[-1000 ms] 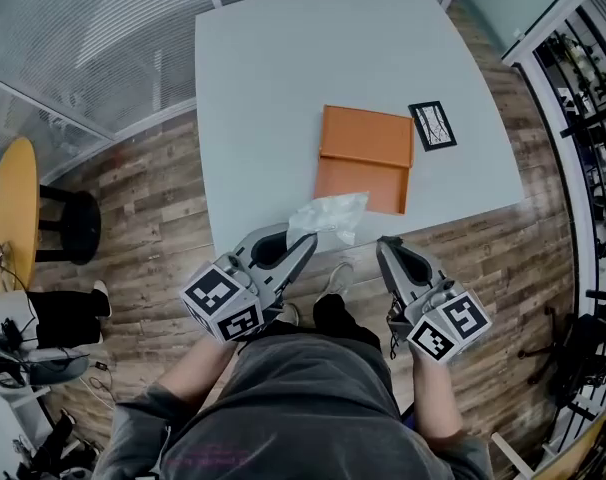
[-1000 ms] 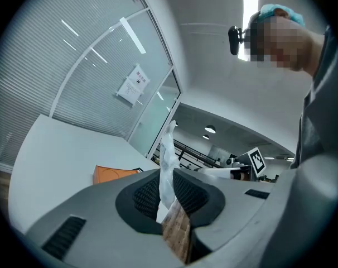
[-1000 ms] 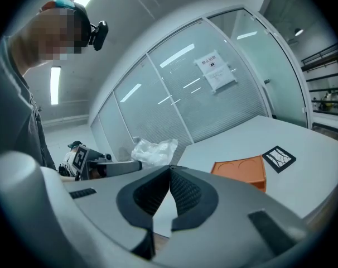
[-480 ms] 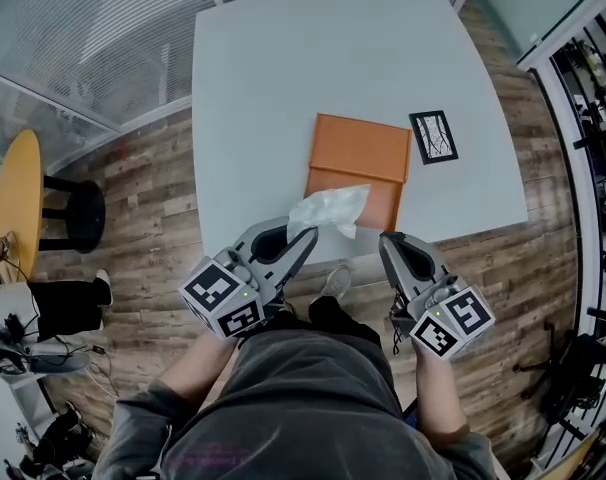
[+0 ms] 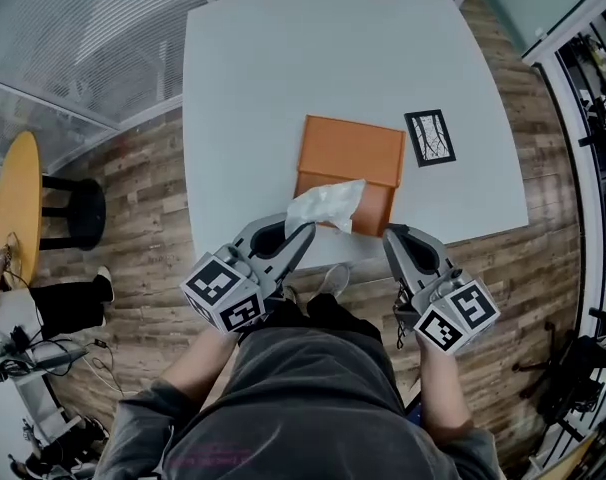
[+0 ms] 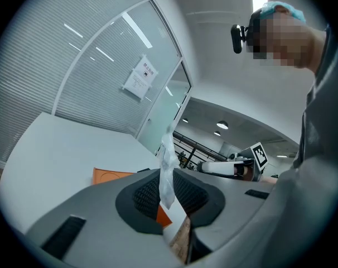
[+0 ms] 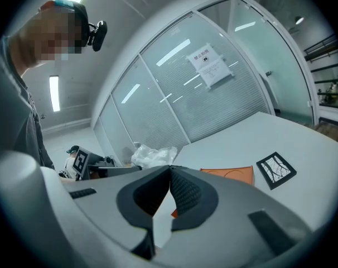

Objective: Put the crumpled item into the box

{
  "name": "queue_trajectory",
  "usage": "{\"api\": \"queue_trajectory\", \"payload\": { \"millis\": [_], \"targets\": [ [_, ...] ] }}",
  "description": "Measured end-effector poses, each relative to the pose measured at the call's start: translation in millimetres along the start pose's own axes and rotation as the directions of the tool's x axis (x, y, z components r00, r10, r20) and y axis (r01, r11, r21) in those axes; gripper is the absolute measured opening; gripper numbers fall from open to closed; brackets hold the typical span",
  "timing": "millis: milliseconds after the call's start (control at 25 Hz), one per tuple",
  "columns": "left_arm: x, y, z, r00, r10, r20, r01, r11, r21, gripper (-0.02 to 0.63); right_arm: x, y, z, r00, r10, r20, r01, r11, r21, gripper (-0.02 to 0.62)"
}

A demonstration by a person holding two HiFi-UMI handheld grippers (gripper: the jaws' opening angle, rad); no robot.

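Head view: left gripper (image 5: 305, 230) clamped on white crumpled item (image 5: 326, 204), which has come in from table (image 5: 283, 68) edge and now hangs over near side of orange box (image 5: 351, 153). Right gripper (image 5: 395, 234) has advanced alongside.
Left gripper view: jaws nearly closed, pinching crumpled item (image 6: 167, 172).
Right gripper view: jaws together, empty.
Drop looks close.

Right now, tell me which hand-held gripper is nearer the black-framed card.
Right. The right hand-held gripper is below-left of the black-framed card in the head view; the left hand-held gripper, gripping the crumpled item, is farther left, across the orange box.
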State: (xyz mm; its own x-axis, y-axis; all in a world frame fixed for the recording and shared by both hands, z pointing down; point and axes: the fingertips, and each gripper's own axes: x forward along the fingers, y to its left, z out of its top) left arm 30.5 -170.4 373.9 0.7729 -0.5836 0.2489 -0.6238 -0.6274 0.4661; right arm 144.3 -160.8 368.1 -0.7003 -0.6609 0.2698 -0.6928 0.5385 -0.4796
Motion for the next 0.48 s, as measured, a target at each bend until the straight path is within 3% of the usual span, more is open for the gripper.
{"api": "queue_trajectory", "payload": {
  "millis": [480],
  "targets": [
    [19.8, 21.8, -11.4, 0.997, -0.03, -0.068, 0.031, 1.0, 0.001, 0.064, 10.8, -16.9, -7.0, 0.999, -0.047, -0.002, 0.047, 0.998, 0.043, 0.005]
  ]
}}
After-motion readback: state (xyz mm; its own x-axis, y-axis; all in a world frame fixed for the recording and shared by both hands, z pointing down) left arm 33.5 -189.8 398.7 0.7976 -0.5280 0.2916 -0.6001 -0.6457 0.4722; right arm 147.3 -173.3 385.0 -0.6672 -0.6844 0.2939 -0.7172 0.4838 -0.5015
